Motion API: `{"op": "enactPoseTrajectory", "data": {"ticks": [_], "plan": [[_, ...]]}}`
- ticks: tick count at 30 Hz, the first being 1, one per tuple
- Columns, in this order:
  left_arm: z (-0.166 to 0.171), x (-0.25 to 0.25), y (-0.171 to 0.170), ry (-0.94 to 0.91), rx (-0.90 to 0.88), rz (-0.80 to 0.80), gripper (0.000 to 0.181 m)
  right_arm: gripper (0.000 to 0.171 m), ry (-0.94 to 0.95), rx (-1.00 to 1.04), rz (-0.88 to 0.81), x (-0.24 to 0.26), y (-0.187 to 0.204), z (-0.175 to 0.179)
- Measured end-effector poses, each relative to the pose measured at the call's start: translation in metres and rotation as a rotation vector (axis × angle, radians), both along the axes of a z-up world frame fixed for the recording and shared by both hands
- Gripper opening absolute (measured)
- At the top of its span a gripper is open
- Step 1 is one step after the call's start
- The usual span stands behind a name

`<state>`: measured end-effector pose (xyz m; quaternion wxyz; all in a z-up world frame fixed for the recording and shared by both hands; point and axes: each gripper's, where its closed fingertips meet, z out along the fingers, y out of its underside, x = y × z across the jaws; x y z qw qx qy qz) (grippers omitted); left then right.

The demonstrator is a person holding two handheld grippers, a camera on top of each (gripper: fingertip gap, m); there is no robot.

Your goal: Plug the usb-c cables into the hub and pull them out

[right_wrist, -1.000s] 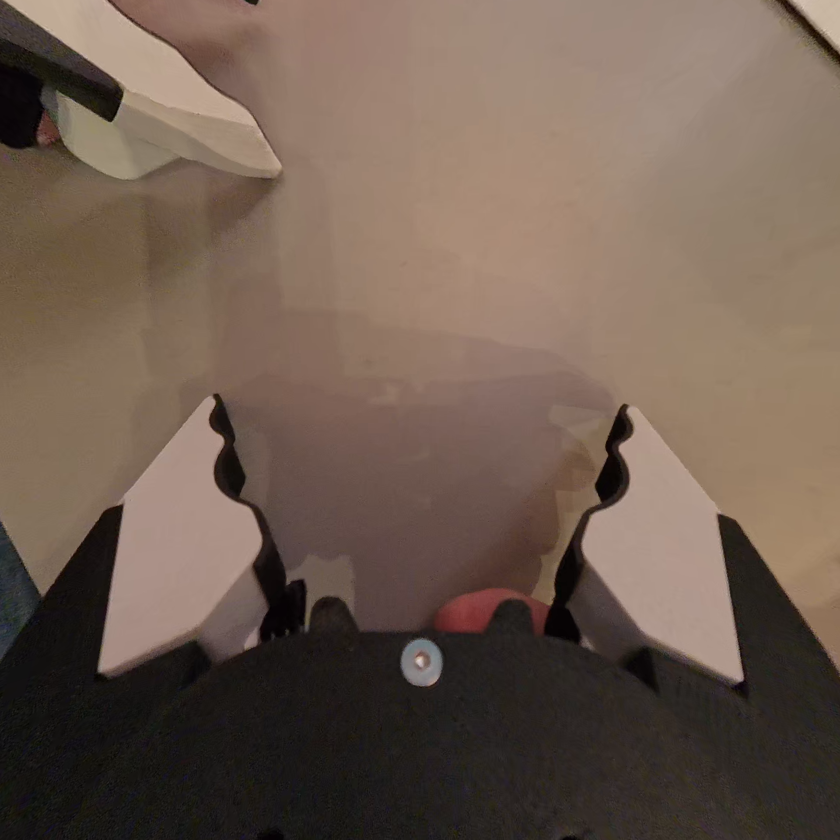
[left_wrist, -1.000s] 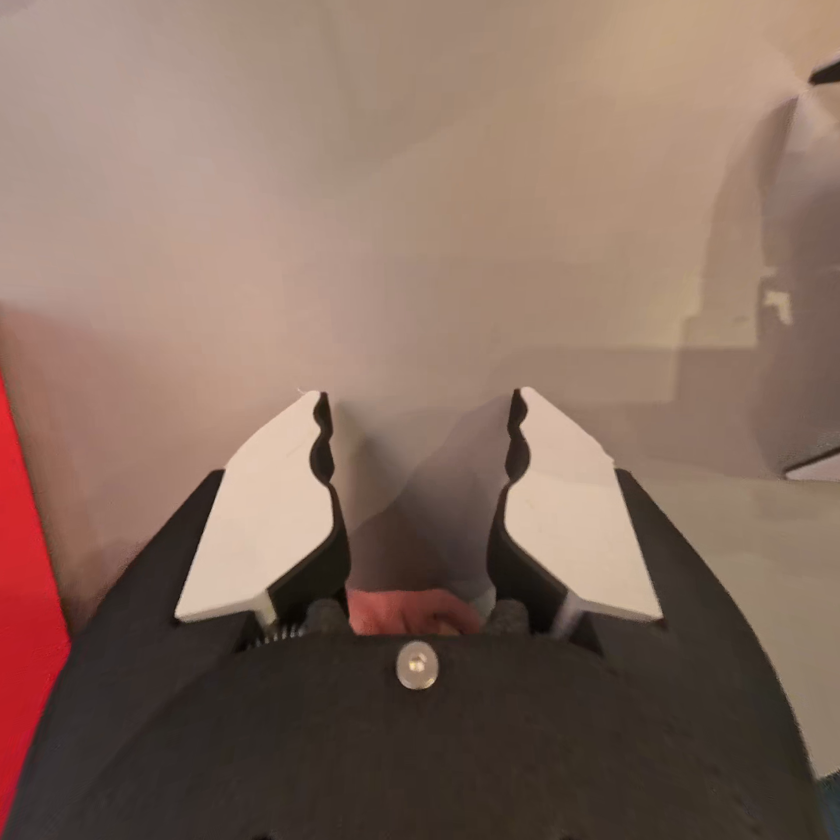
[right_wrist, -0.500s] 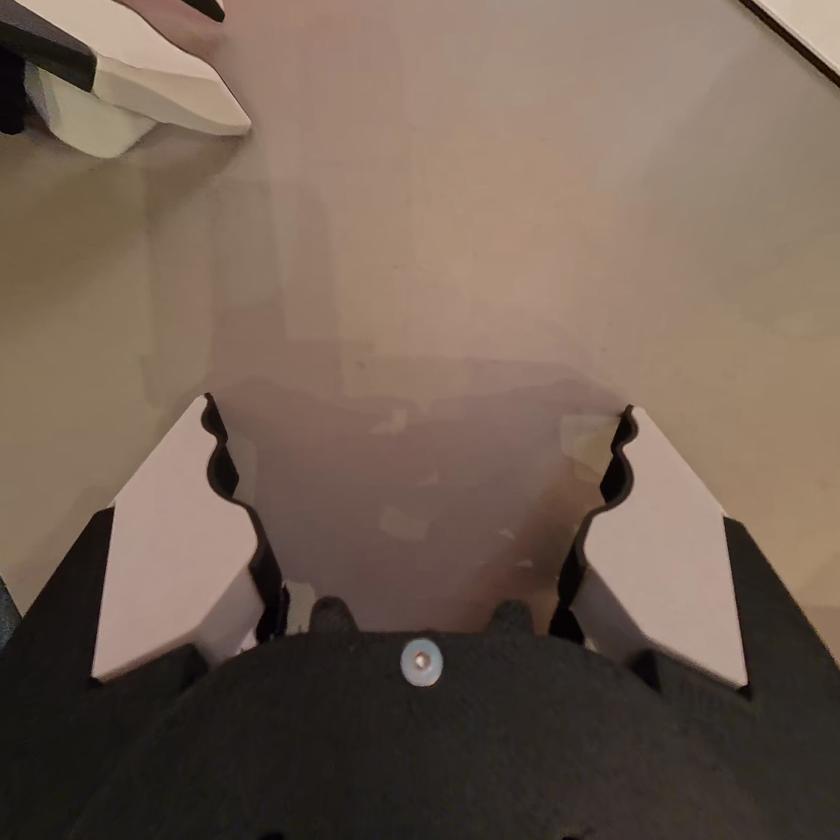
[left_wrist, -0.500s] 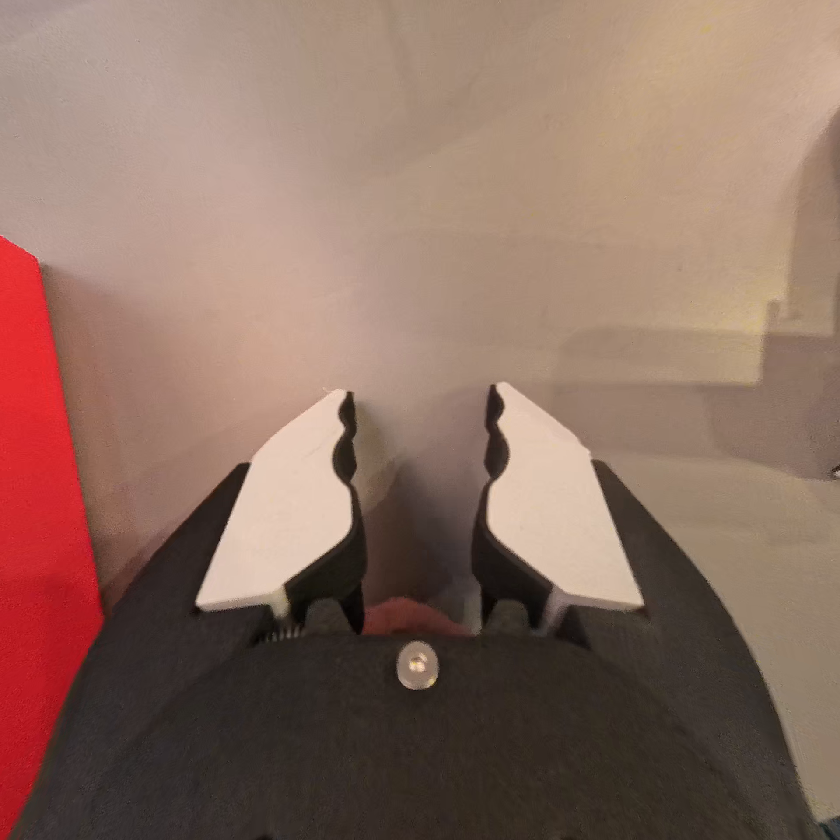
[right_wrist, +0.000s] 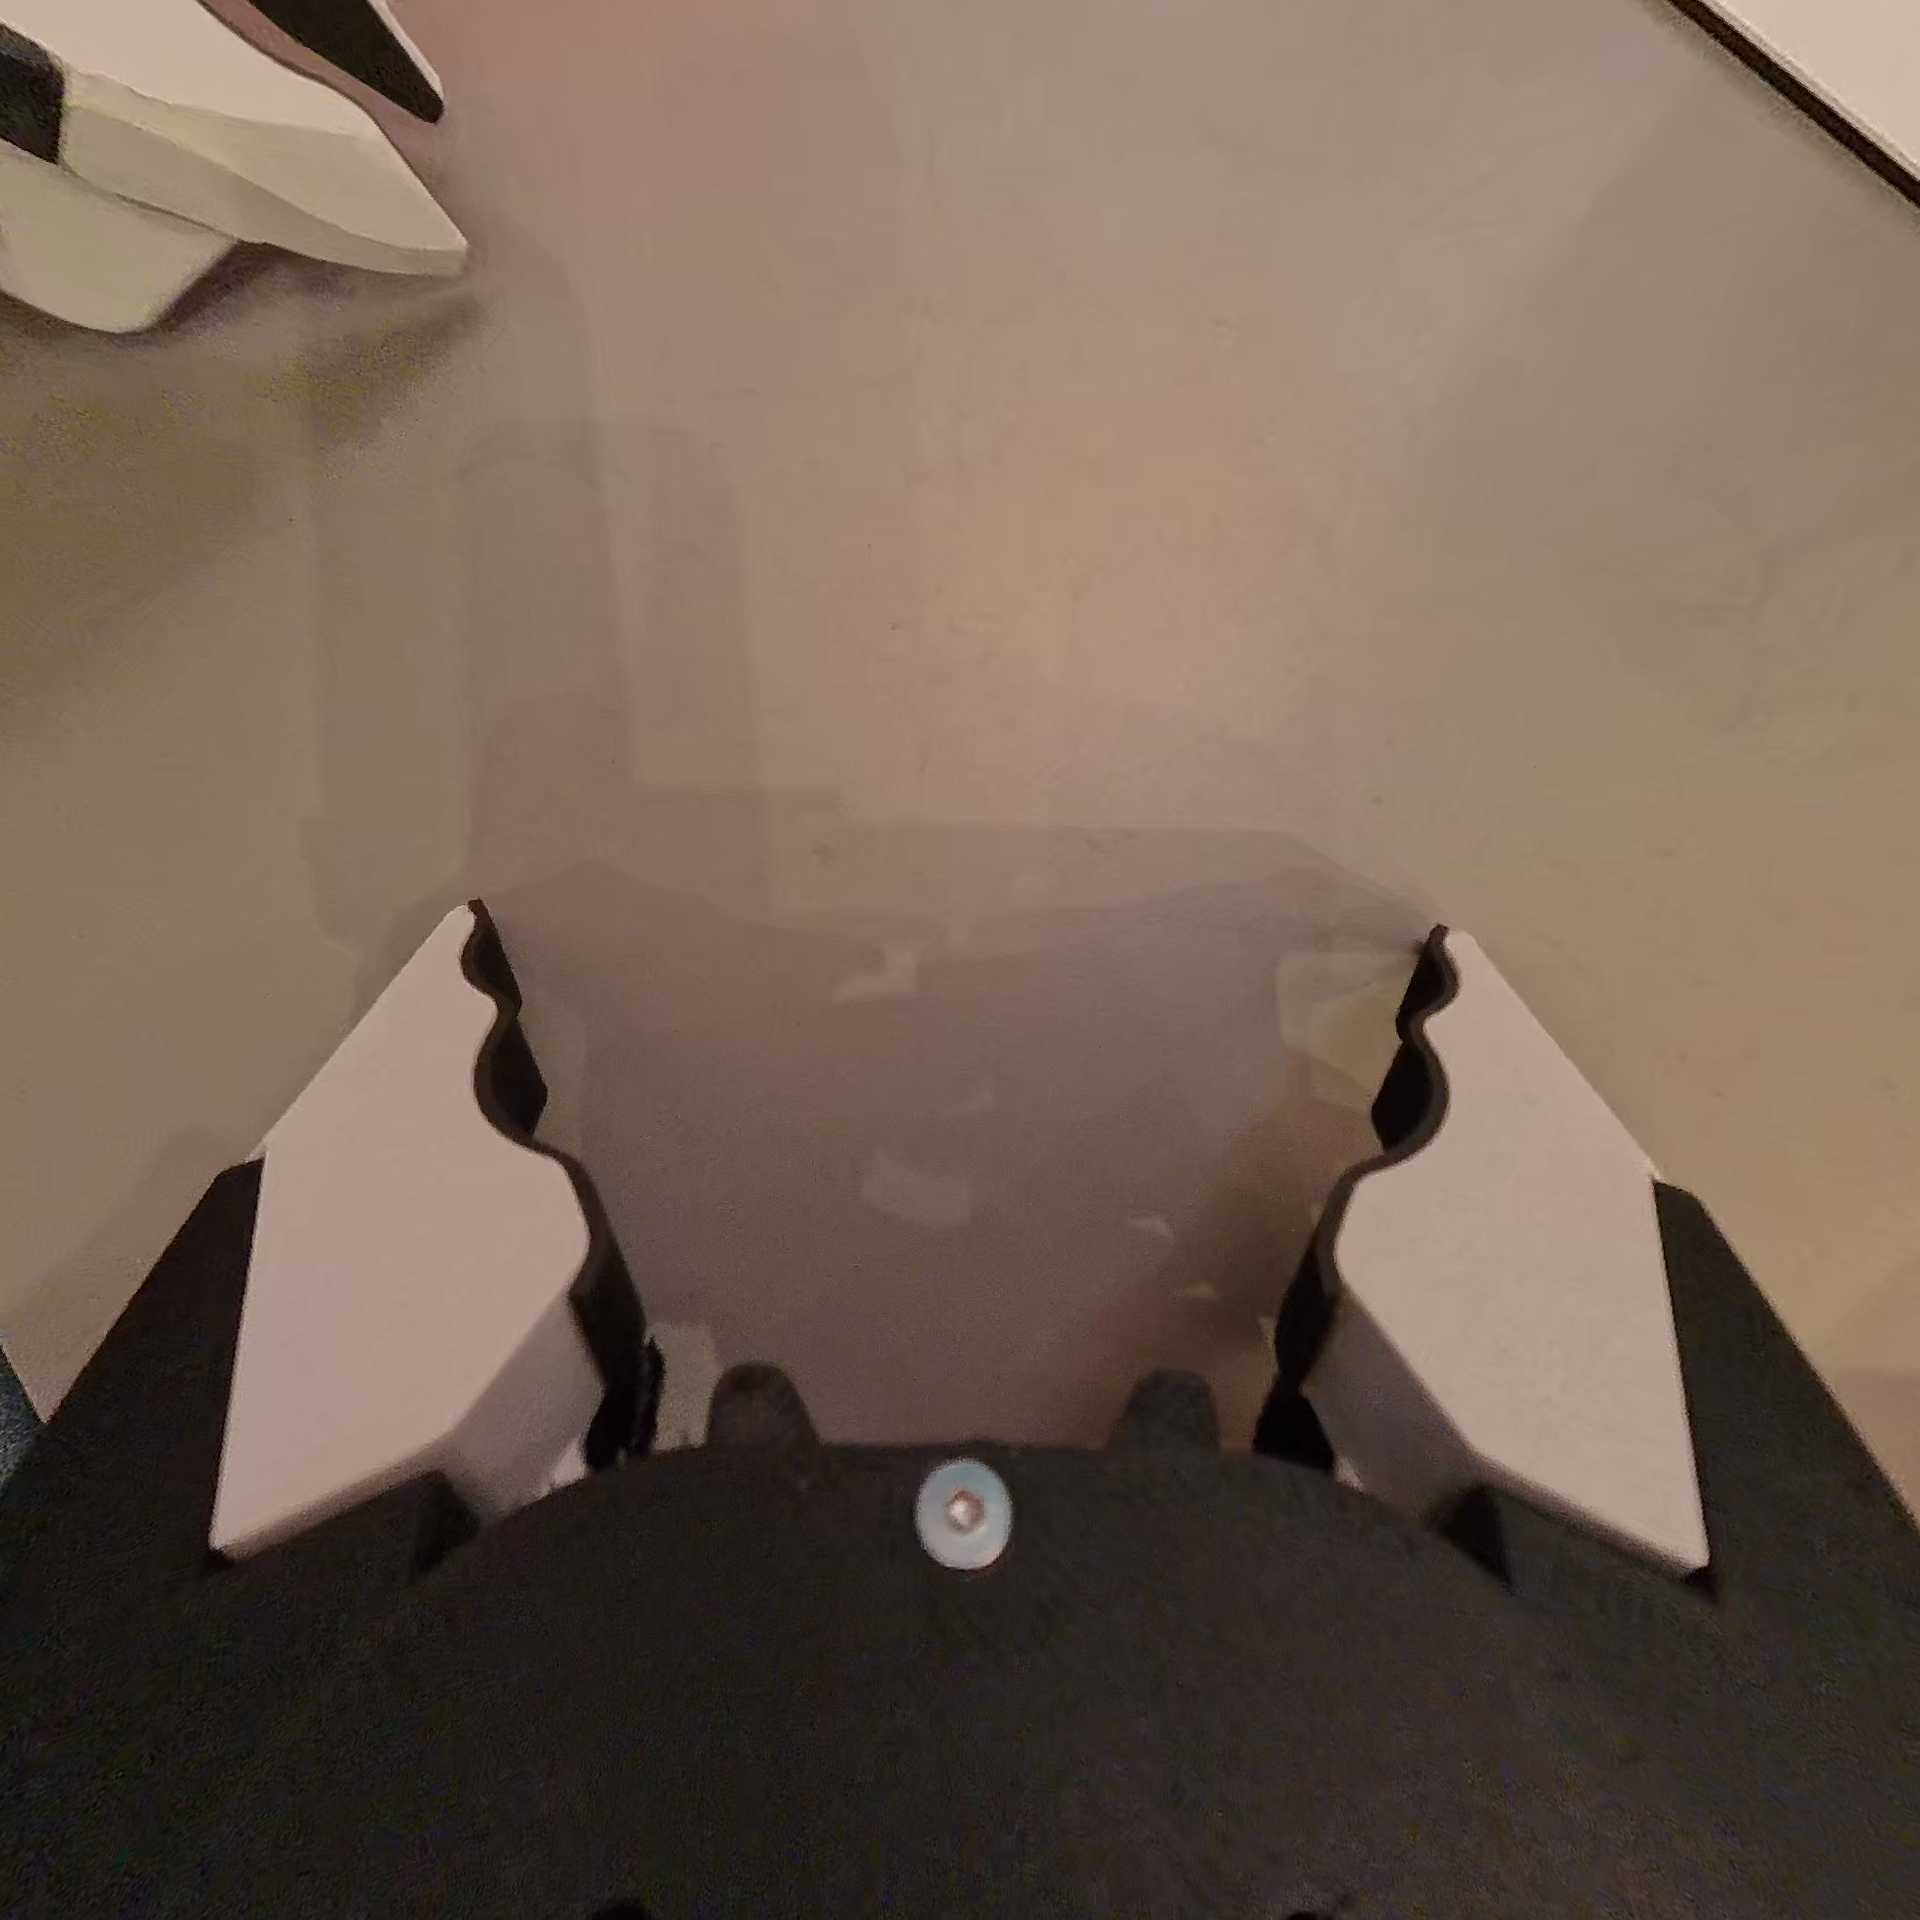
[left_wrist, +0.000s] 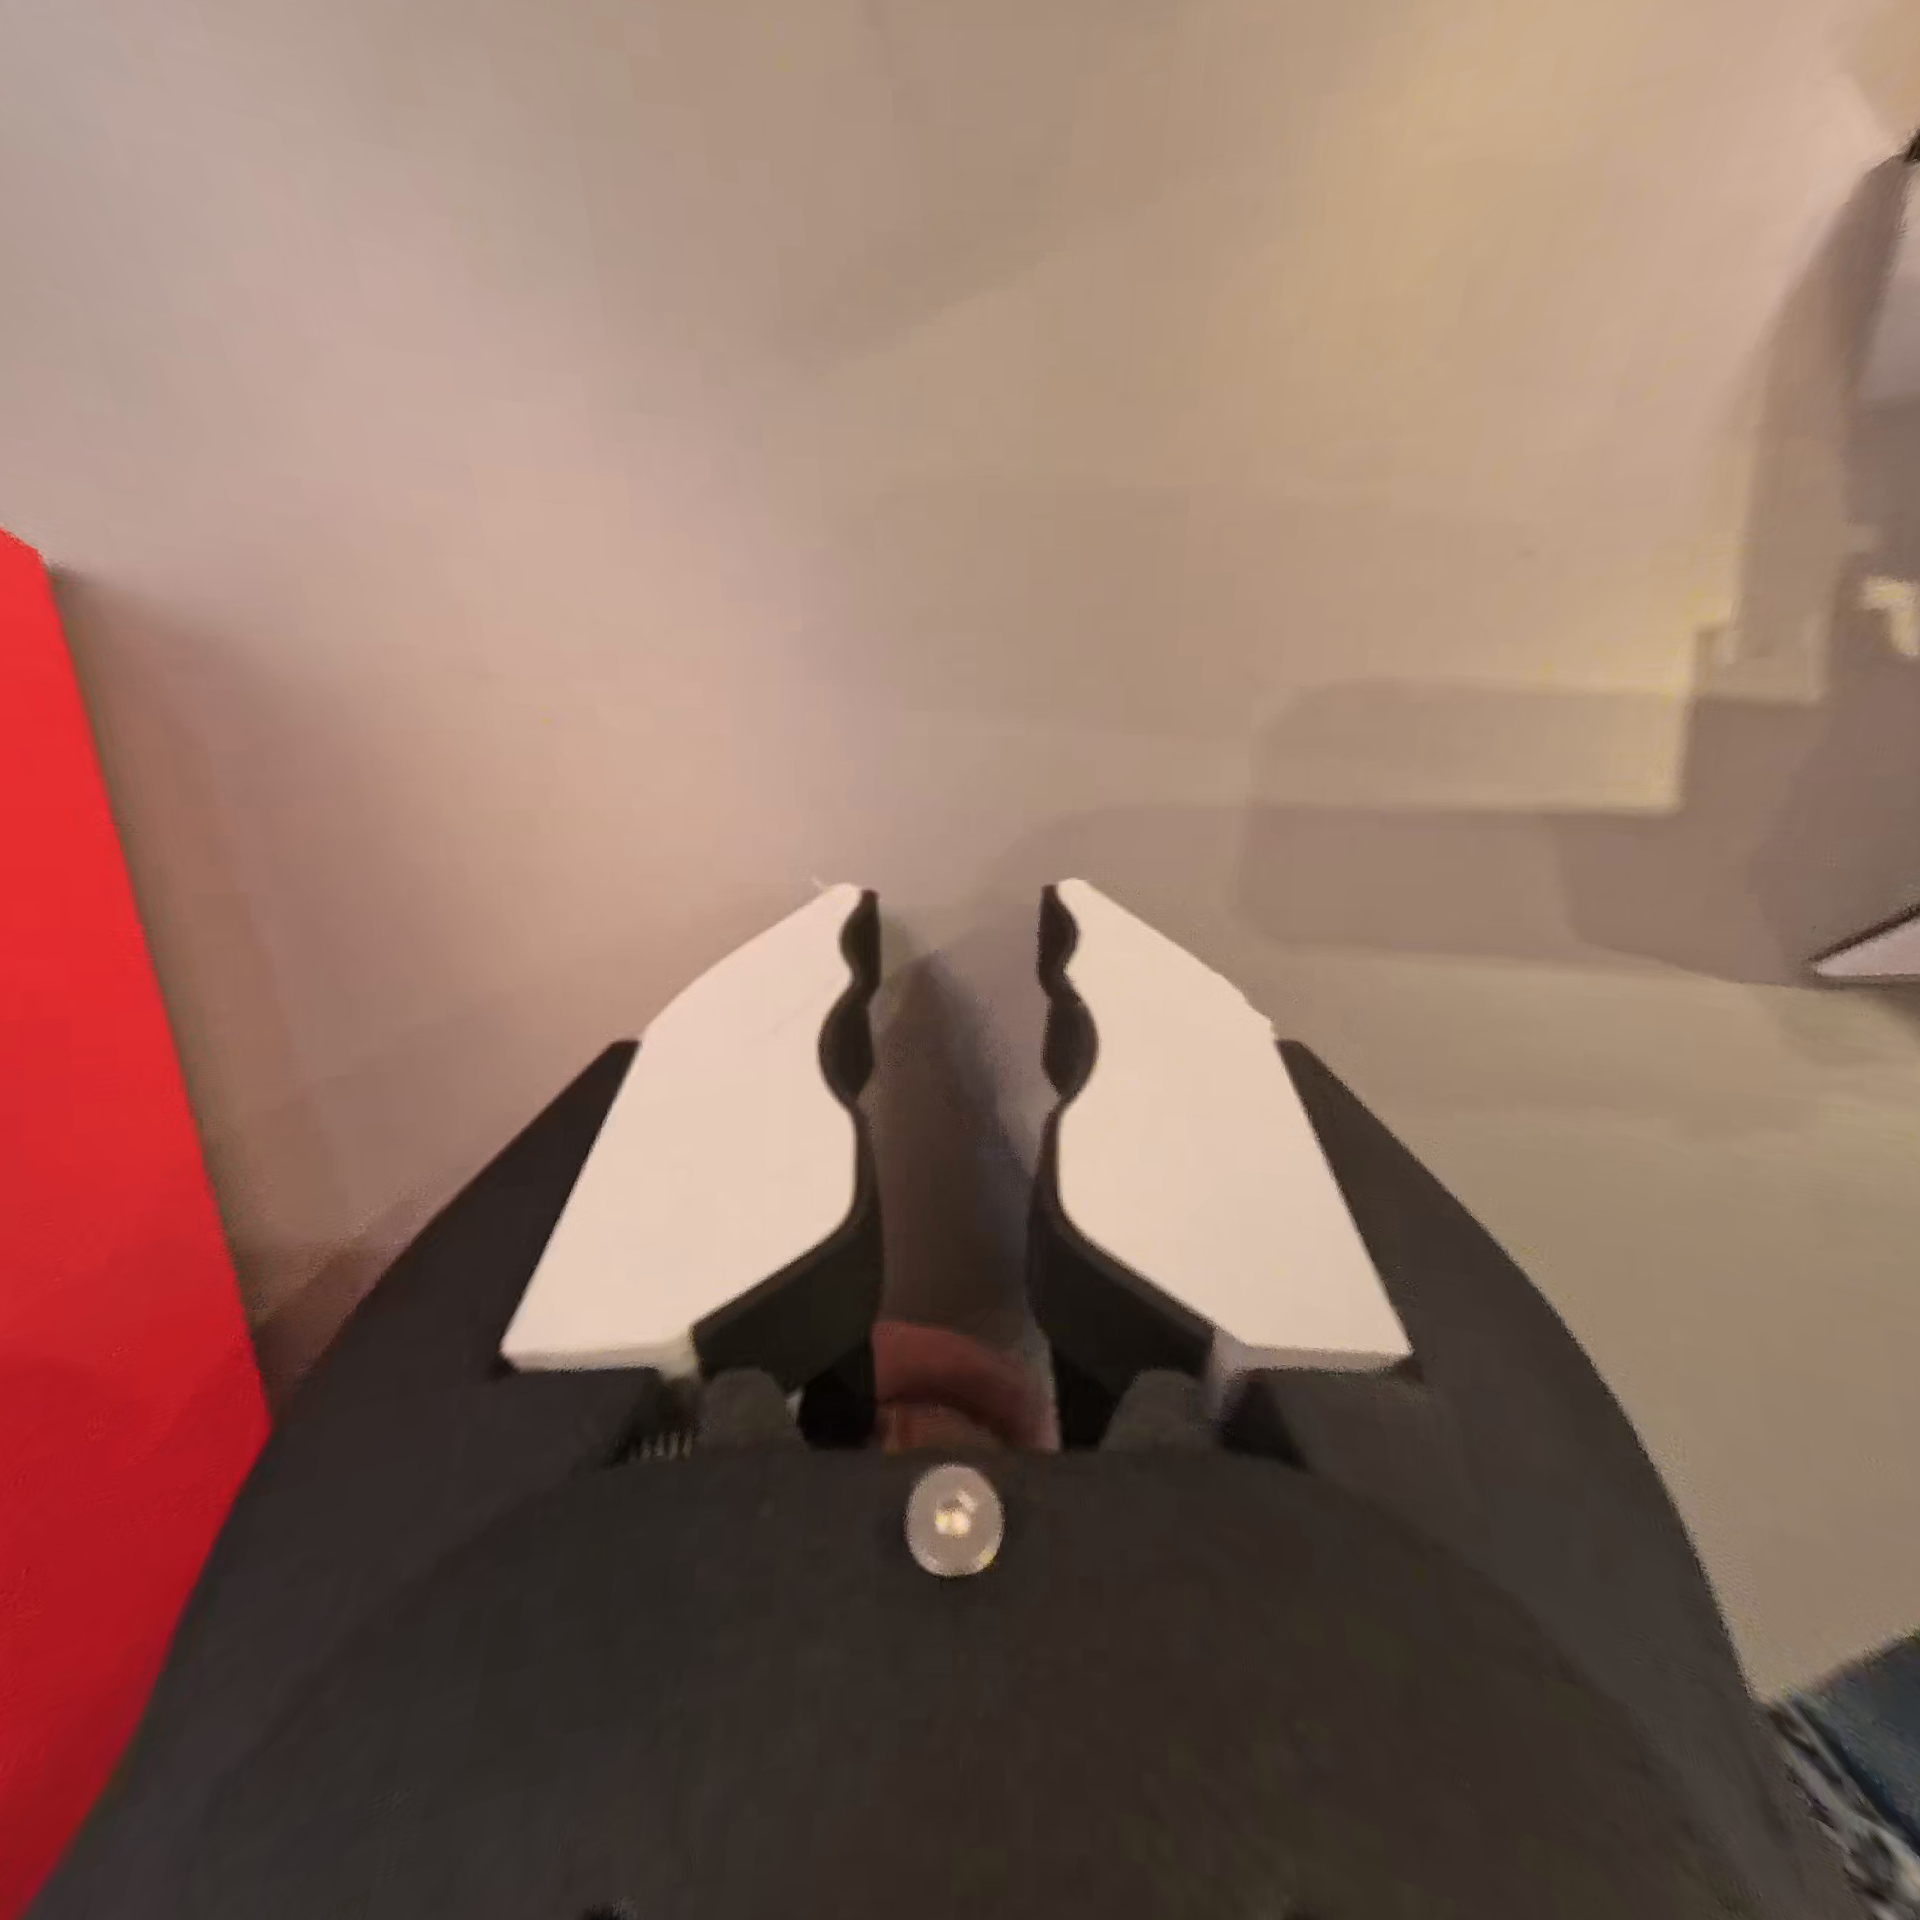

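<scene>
No hub or USB-C cable shows in either view. My left gripper [left_wrist: 958,904] hovers low over the bare grey tabletop [left_wrist: 935,416]; its white fingers stand a narrow gap apart with nothing between them. My right gripper [right_wrist: 951,925] is wide open and empty over the same tabletop [right_wrist: 1143,520]. The left gripper's white finger [right_wrist: 239,187] also shows in the top left corner of the right wrist view, apart from the right gripper.
A red flat object [left_wrist: 94,1039] stands along the left edge of the left wrist view. A white panel with a dark edge [right_wrist: 1829,73] crosses the top right corner of the right wrist view. Gripper shadows lie on the table.
The left gripper's fingers have closed in from a wide gap to a narrow one. The red object has come further into the left wrist view. The right gripper stays wide open.
</scene>
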<state>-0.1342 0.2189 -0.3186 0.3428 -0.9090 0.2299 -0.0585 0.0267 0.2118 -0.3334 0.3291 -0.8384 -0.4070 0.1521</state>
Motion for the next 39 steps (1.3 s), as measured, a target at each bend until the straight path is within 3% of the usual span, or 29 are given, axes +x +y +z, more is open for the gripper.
{"op": "enactPoseTrajectory", "data": {"ticks": [5, 8, 13, 22, 26, 29, 34, 35, 36, 39], "plan": [[0.022, 0.033, 0.000, -0.056, 0.020, -0.169, 0.020, 0.159, 0.000, 0.000, 0.000, 0.000, 0.000, 0.000], [-0.005, 0.039, -0.003, -0.031, -0.121, -0.221, 0.072, 0.159, 0.000, 0.001, 0.000, 0.000, 0.000, 0.000], [-0.006, 0.028, 0.014, 0.004, -0.036, -0.151, 0.089, 0.159, 0.000, 0.001, -0.001, 0.000, 0.000, 0.000], [-0.004, 0.017, 0.005, 0.004, 0.002, -0.179, 0.088, 0.159, 0.000, 0.001, 0.009, 0.000, -0.001, 0.000], [-0.006, 0.019, 0.000, -0.010, -0.051, -0.227, 0.097, 0.159, 0.000, -0.001, 0.012, 0.000, -0.001, 0.000], [-0.006, 0.035, 0.001, -0.097, -0.070, -0.334, 0.123, 0.159, 0.000, 0.000, 0.014, 0.000, -0.001, 0.000], [-0.011, 0.025, 0.018, 0.036, -0.081, -0.296, 0.137, 0.159, 0.001, -0.001, 0.018, 0.000, -0.001, 0.000], [-0.010, 0.026, 0.019, 0.043, -0.067, -0.306, 0.137, 0.159, 0.001, -0.001, 0.018, 0.000, -0.001, 0.000], [-0.011, 0.031, 0.015, 0.003, -0.082, -0.324, 0.125, 0.159, 0.001, -0.001, 0.020, 0.000, -0.001, 0.000], [-0.012, 0.031, 0.020, -0.024, -0.056, -0.310, 0.130, 0.159, 0.001, -0.001, 0.023, 0.000, -0.001, 0.000]]}}
